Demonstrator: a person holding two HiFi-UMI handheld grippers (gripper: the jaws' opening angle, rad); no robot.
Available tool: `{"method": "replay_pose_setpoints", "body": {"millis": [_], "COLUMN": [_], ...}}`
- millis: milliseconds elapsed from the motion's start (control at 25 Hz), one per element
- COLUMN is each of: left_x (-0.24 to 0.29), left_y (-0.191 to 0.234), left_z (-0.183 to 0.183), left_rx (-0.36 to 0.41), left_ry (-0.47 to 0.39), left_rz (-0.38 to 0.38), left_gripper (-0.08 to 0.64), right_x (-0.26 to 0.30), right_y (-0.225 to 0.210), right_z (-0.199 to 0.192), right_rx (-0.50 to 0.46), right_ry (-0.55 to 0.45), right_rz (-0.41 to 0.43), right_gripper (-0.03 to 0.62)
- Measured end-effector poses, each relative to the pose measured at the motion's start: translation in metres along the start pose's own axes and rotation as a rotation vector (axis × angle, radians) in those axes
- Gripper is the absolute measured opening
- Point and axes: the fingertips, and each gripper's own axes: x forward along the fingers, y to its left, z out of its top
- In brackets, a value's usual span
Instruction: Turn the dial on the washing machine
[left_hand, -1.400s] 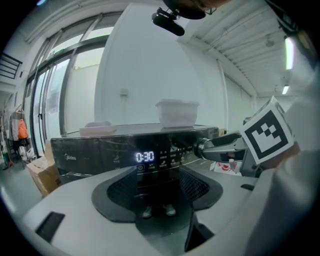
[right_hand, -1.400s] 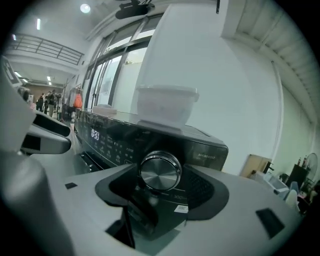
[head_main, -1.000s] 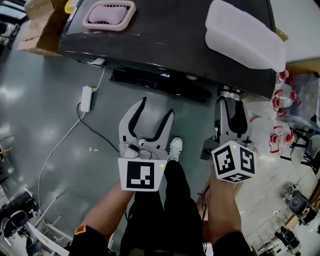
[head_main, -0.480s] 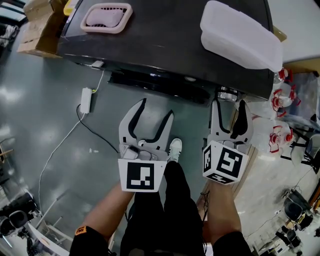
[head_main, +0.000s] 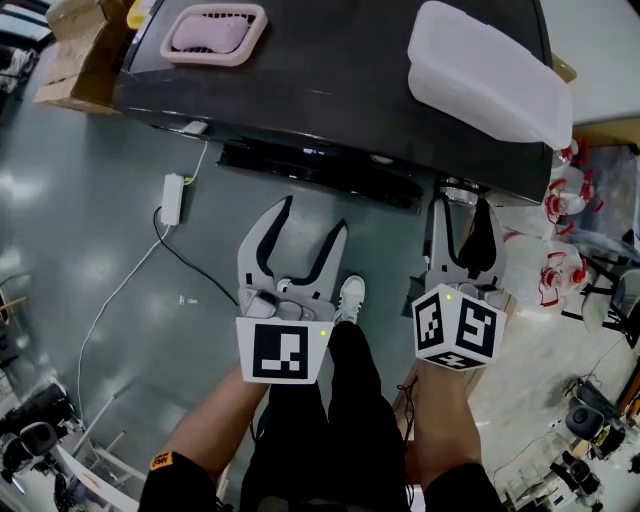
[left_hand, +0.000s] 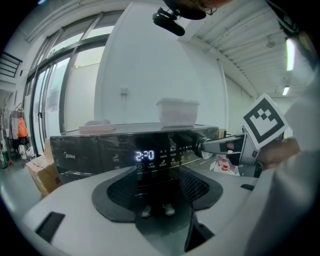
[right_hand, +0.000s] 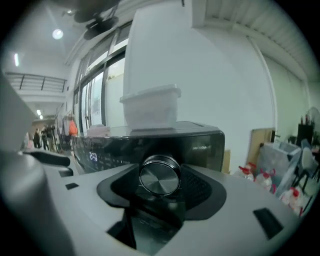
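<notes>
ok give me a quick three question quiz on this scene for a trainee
1. True or false: the left gripper is open, with nothing between its jaws.
2. In the head view, the dial sits at which end of the washing machine front? A left, B middle, C right.
3. Fill in: the plastic tub on the machine's top is ___.
Key: 1 true; 2 C; 3 white.

Grey left tool (head_main: 315, 212), black trousers (head_main: 340, 420), white shoe (head_main: 350, 297)

Glossy grey floor (head_main: 90, 200) carrying a black washing machine (head_main: 330, 80).
A white power strip (head_main: 172, 198) lies just in front of the machine; a brown cardboard box (head_main: 80, 50) stands at its left.
</notes>
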Motion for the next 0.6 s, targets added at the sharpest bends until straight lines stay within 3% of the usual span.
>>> {"method": "replay_pose_setpoints", "body": {"millis": [160, 280, 400, 600], "left_x": [0.0, 0.0, -0.001, -0.004], "left_y": [-0.001, -0.002, -0.003, -0.003], "left_z": [-0.002, 0.0, 0.001, 0.002], "left_rx": [-0.005, -0.001, 0.003, 0.002], "left_ry": [0.005, 0.003, 0.003, 0.005], "left_rz": [-0.005, -0.008, -0.009, -0.005], "left_gripper": [0.253, 0.253, 0.253, 0.253], "right_x": [0.0, 0.0, 0.0, -0.001], "right_y": [-0.006, -0.008, -0.005, 0.007], "right_z": [-0.002, -0.002, -0.002, -0.007], "right_rx": [0.257, 0.285, 0.155, -0.257], "right_ry": [-0.021, -0.022, -0.009, 0.032], "right_rz": [0.071, 0.092, 0.061, -0.036], "right_gripper": [0.273, 0.275, 0.286, 0.304]}}
